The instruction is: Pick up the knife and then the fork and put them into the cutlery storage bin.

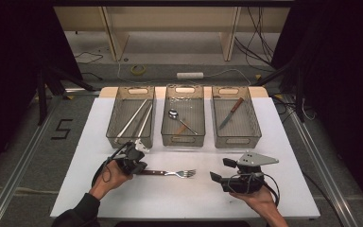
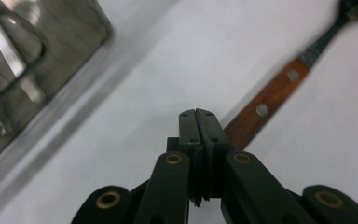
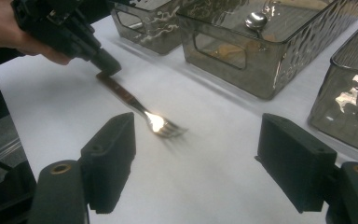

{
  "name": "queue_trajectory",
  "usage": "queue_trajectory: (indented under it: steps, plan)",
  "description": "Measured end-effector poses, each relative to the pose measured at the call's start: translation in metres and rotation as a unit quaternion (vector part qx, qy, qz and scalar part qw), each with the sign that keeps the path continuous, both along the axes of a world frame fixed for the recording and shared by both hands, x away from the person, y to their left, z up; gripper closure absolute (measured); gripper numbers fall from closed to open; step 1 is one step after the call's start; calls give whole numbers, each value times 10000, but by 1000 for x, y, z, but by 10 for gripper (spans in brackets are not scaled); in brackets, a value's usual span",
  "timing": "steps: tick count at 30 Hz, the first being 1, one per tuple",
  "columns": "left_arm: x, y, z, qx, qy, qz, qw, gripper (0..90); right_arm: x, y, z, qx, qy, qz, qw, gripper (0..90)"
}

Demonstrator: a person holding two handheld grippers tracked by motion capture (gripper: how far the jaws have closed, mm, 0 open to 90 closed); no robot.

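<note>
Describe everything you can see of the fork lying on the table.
The fork has a shiny metal head with tines and a reddish-brown wooden handle set with pale rivets. It lies flat on the white table, in front of the bins, tines toward the right gripper. The left gripper, jaws shut, has its tip at the handle's end; whether it pinches the handle cannot be told.

Fork (image 1: 170, 173) with riveted brown wooden handle and shiny steel tines; lies flat on the white table (image 1: 189, 203); nearer its front edge.

High view overhead, far; claw views low, close; all share fork (image 1: 170, 173).
</note>
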State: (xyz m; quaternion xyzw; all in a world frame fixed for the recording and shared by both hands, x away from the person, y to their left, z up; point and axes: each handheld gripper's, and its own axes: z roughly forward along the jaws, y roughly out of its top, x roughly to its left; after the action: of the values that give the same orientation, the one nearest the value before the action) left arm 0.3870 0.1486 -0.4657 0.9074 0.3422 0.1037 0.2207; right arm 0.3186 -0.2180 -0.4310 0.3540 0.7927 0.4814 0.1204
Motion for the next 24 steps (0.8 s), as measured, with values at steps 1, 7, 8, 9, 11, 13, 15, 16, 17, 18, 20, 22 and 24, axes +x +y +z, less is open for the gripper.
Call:
queue_trajectory:
  steps: [1,7,8,9,11,13,15,16,17,18,20,22,24]
  plan:
    - [-2,0,0,44,42,-29,10000,889,0,0,0,2,-9,8,10000,287]
    - [-15,-6,0,146,187,-206,9995,889,-1,0,1,-29,1,4,10000,287]
    - [-17,-7,0,135,200,-211,9995,888,-1,0,1,-28,9,-3,10000,287]
    - [-18,-8,1,132,212,-229,9994,888,-1,0,1,-24,9,-4,10000,287]
    - [-20,-9,1,154,234,-264,9993,888,-1,0,1,-27,1,-3,10000,288]
    - [-21,-8,1,169,256,-290,9991,888,-2,0,1,-28,5,-2,10000,288]
    - [-21,-8,1,106,236,-253,9993,876,-2,0,1,-33,-5,4,10000,288]
    - [-20,-7,2,61,222,-220,9995,853,-2,0,1,-30,-8,3,10000,288]
    - [-20,-7,3,27,214,-189,9996,818,-2,0,1,-32,-8,3,10000,288]
    - [-19,-6,4,-31,190,-162,9997,774,-2,0,1,-32,-7,3,10000,288]
    - [-20,-6,8,-136,205,-182,9995,713,-2,0,1,-29,-2,2,10000,288]
    - [-22,-6,12,-221,172,-199,9994,637,-1,0,1,-23,-12,9,10000,288]
    - [-22,-7,14,-230,183,-239,9993,578,-1,0,1,-17,-8,8,10000,289]
